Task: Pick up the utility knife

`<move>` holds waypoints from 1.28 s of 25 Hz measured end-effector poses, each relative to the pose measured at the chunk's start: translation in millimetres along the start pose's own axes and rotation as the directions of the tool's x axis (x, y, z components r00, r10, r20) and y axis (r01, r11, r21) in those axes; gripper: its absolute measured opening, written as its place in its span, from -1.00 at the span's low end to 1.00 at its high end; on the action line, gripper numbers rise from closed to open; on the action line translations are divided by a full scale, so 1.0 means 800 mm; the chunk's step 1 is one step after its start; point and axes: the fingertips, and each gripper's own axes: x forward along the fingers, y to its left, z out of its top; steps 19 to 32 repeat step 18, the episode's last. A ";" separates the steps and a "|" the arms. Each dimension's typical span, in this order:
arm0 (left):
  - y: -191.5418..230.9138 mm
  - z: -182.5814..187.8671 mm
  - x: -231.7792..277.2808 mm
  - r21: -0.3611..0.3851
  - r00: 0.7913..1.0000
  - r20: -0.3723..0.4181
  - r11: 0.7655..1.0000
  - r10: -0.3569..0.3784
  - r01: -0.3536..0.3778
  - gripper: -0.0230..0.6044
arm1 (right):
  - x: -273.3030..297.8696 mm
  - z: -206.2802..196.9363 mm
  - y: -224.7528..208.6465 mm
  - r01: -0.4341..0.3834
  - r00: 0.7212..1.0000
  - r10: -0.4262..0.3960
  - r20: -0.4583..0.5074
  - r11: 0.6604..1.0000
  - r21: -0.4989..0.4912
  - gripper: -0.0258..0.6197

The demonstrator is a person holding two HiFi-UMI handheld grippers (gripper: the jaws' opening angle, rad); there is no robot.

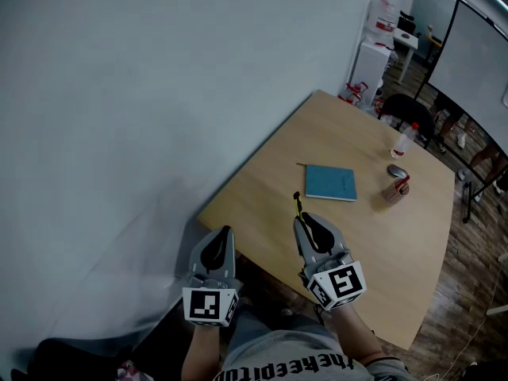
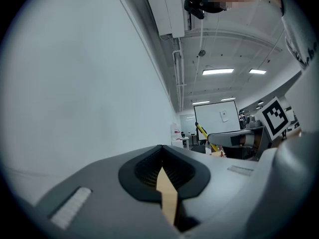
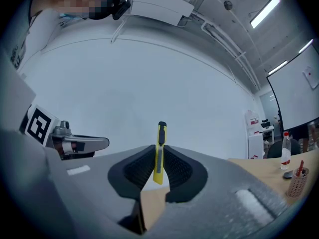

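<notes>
Now right gripper (image 1: 299,220) clamps knife (image 3: 161,136) by one end only; knife may pivot or slip out. Left gripper (image 2: 162,159) closed, empty.

On the table (image 1: 397,260), notebook (image 1: 330,182) at centre, bottle (image 1: 403,141) and pen cup (image 1: 394,190) to its right.

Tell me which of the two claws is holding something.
The right claw: it clamps the yellow utility knife, which sticks out past its tips. The left claw is closed on nothing.
</notes>
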 end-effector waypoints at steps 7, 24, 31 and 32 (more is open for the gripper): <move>0.008 0.001 0.004 0.000 1.000 -0.009 1.000 0.002 -0.002 -0.86 | 0.009 0.001 0.000 0.008 1.000 -0.008 0.003 1.000 0.000 -0.76; 0.021 0.005 0.009 0.002 1.000 -0.008 1.000 0.007 -0.007 -0.86 | 0.019 0.000 0.001 0.016 1.000 -0.016 0.018 1.000 0.001 -0.76; 0.021 0.005 0.009 0.002 1.000 -0.008 1.000 0.007 -0.007 -0.86 | 0.019 0.000 0.001 0.016 1.000 -0.016 0.018 1.000 0.001 -0.76; 0.021 0.005 0.009 0.002 1.000 -0.008 1.000 0.007 -0.007 -0.86 | 0.019 0.000 0.001 0.016 1.000 -0.016 0.018 1.000 0.001 -0.76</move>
